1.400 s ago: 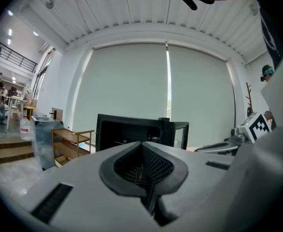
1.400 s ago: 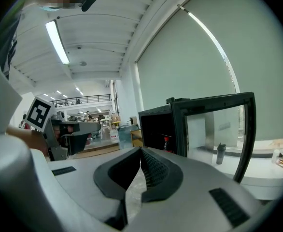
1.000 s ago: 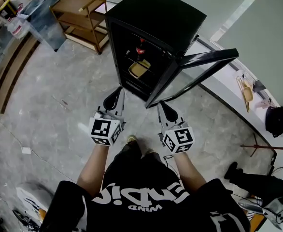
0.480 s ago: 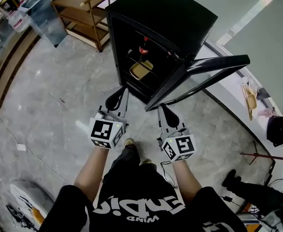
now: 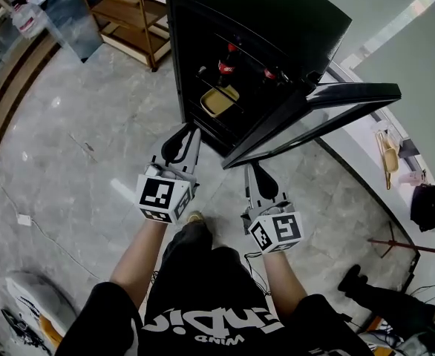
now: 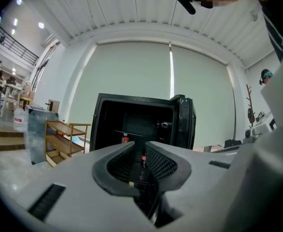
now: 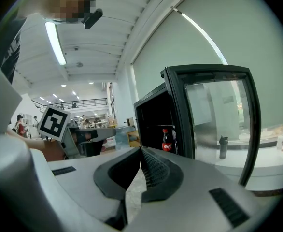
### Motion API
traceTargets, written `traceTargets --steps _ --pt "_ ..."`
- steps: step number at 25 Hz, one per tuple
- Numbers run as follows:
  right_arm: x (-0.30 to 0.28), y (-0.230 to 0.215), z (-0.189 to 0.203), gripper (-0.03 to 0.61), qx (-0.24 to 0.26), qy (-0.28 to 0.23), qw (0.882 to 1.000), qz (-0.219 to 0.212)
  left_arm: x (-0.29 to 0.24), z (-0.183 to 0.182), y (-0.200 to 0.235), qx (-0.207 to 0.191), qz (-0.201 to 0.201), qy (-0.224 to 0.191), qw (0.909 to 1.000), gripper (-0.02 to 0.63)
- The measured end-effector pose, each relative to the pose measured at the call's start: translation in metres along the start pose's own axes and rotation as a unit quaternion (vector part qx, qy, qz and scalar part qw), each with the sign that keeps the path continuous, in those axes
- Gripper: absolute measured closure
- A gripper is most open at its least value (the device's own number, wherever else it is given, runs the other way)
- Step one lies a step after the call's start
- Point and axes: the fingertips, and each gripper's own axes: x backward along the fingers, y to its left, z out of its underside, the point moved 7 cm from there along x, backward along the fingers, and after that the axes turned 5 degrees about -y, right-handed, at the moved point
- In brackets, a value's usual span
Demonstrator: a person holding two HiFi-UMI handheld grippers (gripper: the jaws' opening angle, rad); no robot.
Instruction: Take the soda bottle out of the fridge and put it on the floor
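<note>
The soda bottle (image 5: 227,65), dark with a red cap and red label, stands upright on a shelf inside the open black fridge (image 5: 269,21). It also shows in the right gripper view as the soda bottle (image 7: 166,140). My left gripper (image 5: 179,142) hangs just in front of the fridge opening, short of the shelves. Its jaws are opening, with a narrow gap and nothing between them (image 6: 142,148). My right gripper (image 5: 257,175) is shut and empty, below the edge of the open door (image 5: 329,110).
A yellow container (image 5: 219,101) sits on the shelf under the bottle, and a second red cap (image 5: 269,73) shows to the bottle's right. A wooden shelf cart (image 5: 128,10) stands left of the fridge. My feet are on the grey marble floor (image 5: 61,147).
I have stepped closer to the fridge. Both grippers now reach nearer its opening, and more of the shelf with the bottle shows.
</note>
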Motion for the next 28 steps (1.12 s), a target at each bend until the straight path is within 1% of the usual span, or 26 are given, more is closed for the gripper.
traceTargets --steps 2,5,6,7,8,11,14,18,24,28 --pt "0.000 0.000 0.002 0.555 0.000 0.005 1.000 0.001 -0.004 0.002 0.002 0.005 0.002 -0.004 1.0000 0.463" --pt "-0.004 0.001 0.002 0.555 -0.004 0.010 1.000 0.005 -0.011 0.004 0.007 0.005 0.001 -0.017 0.9998 0.329" --pt "-0.006 0.002 0.001 0.555 -0.006 0.012 1.000 0.006 -0.013 0.004 0.009 0.001 -0.001 -0.018 0.9998 0.260" --pt "-0.006 0.003 -0.001 0.555 -0.006 0.013 1.000 0.006 -0.016 0.005 0.010 -0.002 -0.002 -0.015 0.9999 0.224" --pt "-0.007 0.004 -0.003 0.555 -0.007 0.014 1.000 0.007 -0.018 0.006 0.011 -0.005 -0.002 -0.010 0.9999 0.209" --pt "-0.007 0.004 -0.007 0.555 -0.010 0.017 1.000 0.011 -0.029 0.013 0.015 -0.003 -0.002 0.001 1.0000 0.204" --pt "-0.008 -0.001 -0.006 0.555 -0.013 0.020 0.999 0.021 -0.050 0.028 0.021 -0.004 0.000 0.010 0.9999 0.204" --pt "-0.013 -0.001 0.004 0.555 -0.022 0.027 0.999 0.025 -0.086 0.053 0.032 -0.017 0.014 0.015 0.9996 0.204" --pt "-0.021 -0.012 0.014 0.555 -0.019 0.036 0.999 0.028 -0.149 0.085 0.043 -0.043 0.027 0.020 0.9985 0.204" --pt "-0.027 -0.023 0.021 0.555 -0.021 0.042 0.998 0.035 -0.190 0.111 0.054 -0.044 0.015 0.024 0.9987 0.204"
